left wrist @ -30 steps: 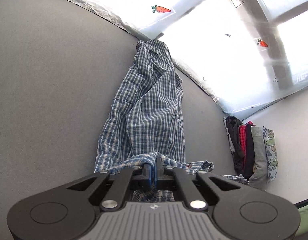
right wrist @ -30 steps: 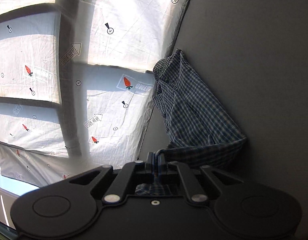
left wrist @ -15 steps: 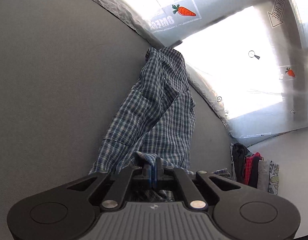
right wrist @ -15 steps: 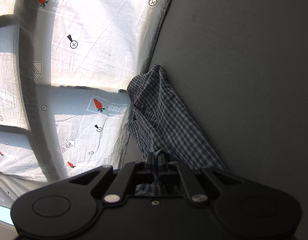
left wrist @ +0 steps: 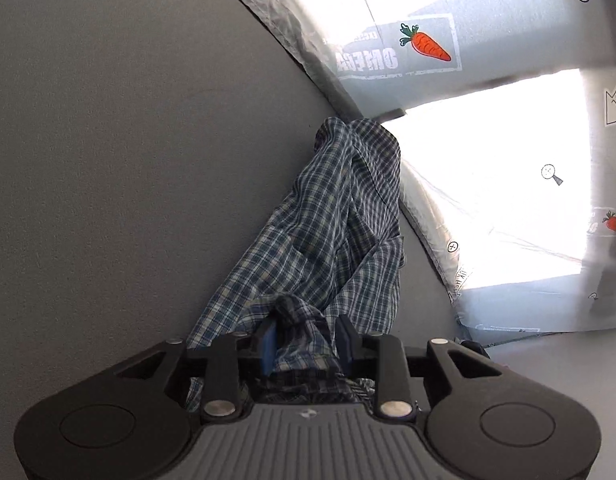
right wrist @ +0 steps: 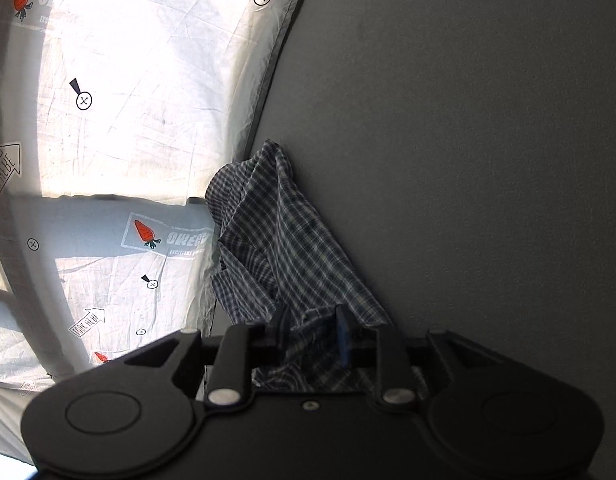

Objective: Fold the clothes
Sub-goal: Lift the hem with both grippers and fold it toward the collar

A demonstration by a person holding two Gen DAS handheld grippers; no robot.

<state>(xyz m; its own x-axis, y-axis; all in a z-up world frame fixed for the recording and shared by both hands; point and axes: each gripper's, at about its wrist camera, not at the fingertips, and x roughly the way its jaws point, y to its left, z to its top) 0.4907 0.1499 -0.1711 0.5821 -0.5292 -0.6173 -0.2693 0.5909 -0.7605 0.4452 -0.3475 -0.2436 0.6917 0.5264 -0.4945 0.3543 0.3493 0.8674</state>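
A blue and white plaid shirt (left wrist: 328,240) lies bunched in a long strip on the grey surface (left wrist: 127,160), reaching to its far edge. My left gripper (left wrist: 305,338) is open, its jaws apart with a fold of the shirt loose between them. In the right wrist view the same shirt (right wrist: 283,248) lies along the surface edge. My right gripper (right wrist: 314,328) is also open, with shirt cloth lying between its spread jaws.
A white sheet printed with carrots and arrows (left wrist: 488,160) hangs past the far edge of the grey surface; it also shows in the right wrist view (right wrist: 127,140). A strip of pale floor (left wrist: 548,352) shows at the right of the left wrist view.
Both grippers were shut on the shirt and have now opened, letting the cloth go. Both have moved forward over the shirt, so it looks shorter and more bunched.
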